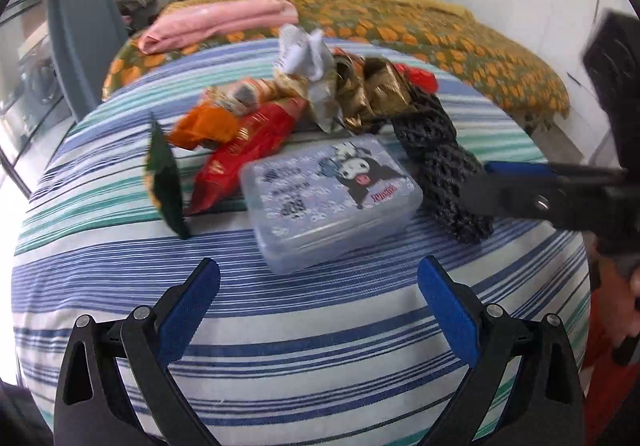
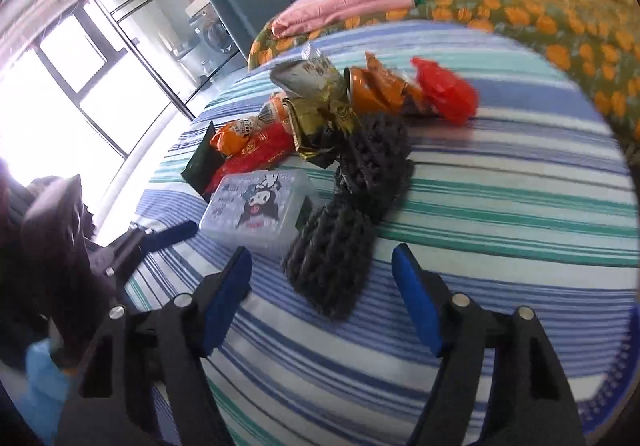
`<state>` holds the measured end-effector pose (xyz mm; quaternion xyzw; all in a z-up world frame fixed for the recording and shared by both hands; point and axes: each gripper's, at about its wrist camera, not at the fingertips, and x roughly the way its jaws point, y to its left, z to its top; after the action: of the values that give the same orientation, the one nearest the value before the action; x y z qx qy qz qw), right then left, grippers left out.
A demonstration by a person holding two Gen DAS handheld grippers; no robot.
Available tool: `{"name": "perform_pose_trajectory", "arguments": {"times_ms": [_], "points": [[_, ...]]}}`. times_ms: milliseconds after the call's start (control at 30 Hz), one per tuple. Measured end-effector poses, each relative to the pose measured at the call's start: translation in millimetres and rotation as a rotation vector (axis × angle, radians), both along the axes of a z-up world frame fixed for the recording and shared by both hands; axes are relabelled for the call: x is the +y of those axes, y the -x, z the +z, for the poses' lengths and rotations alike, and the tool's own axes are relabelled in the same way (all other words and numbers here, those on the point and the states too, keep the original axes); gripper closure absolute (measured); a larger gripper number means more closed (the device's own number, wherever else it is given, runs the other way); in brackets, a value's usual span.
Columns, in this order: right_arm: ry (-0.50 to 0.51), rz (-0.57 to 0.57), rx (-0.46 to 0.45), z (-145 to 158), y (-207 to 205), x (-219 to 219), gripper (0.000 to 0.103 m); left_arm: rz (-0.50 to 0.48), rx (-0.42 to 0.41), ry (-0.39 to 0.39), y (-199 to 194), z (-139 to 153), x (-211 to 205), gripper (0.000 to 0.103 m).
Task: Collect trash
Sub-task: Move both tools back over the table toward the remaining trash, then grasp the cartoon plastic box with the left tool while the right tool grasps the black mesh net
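Both tools hover spread and empty over the striped bed sheet (image 1: 320, 326): the left tool (image 1: 318, 290) faces a cartoon-printed plastic box (image 1: 332, 198), while the right tool (image 2: 322, 278) sits just short of a black knitted piece (image 2: 332, 266). Beyond the box lies the trash, a heap of wrappers (image 1: 280, 102) on the bed, with folded pink cloth (image 1: 216, 22) farther back.

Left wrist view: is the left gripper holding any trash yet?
No, the left gripper is open over the striped sheet, short of the plastic box.
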<state>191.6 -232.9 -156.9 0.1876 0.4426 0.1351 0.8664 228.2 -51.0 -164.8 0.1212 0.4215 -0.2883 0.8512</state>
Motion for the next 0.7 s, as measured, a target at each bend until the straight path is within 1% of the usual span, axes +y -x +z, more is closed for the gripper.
{"name": "perform_pose_trajectory", "arguments": {"times_ms": [33,100,133,267,333,433,467,500,533,567,600,667,700], "points": [[-0.012,0.006,0.016,-3,-4,0,0.045,-0.008,0.002,0.004,-1,0,-2,0.005],[-0.011,0.003,0.046,-8,-8,-5,0.052,-0.027,-0.002,0.02,1,1,-4,0.005],[-0.009,0.0,0.051,-9,-5,-9,0.053,-0.041,-0.001,0.031,1,1,-5,0.005],[-0.017,-0.035,0.038,-6,11,-38,0.053,-0.094,0.02,0.067,3,2,-19,0.005],[0.002,-0.073,0.028,-2,19,-55,0.053,-0.126,0.041,0.096,8,3,-26,0.005],[0.078,-0.113,0.033,-2,24,-73,0.053,-0.224,0.116,0.144,22,2,-39,0.005],[0.102,-0.125,0.04,-4,26,-78,0.053,-0.278,0.149,0.151,29,2,-43,0.005],[0.12,-0.138,0.044,-5,28,-83,0.053,-0.324,0.163,0.149,37,2,-46,0.005],[0.133,-0.147,0.045,-6,31,-86,0.053,-0.35,0.155,0.141,43,5,-47,0.005],[0.141,-0.151,0.042,-6,33,-89,0.053,-0.351,0.112,0.13,49,11,-45,0.005],[0.148,-0.151,0.035,-7,37,-90,0.052,-0.33,0.082,0.128,50,16,-44,0.005],[0.154,-0.149,0.016,-8,45,-89,0.052,-0.247,0.032,0.133,41,29,-38,0.005],[0.154,-0.143,0.007,-9,50,-86,0.052,-0.216,0.008,0.122,36,33,-38,0.005]]}}
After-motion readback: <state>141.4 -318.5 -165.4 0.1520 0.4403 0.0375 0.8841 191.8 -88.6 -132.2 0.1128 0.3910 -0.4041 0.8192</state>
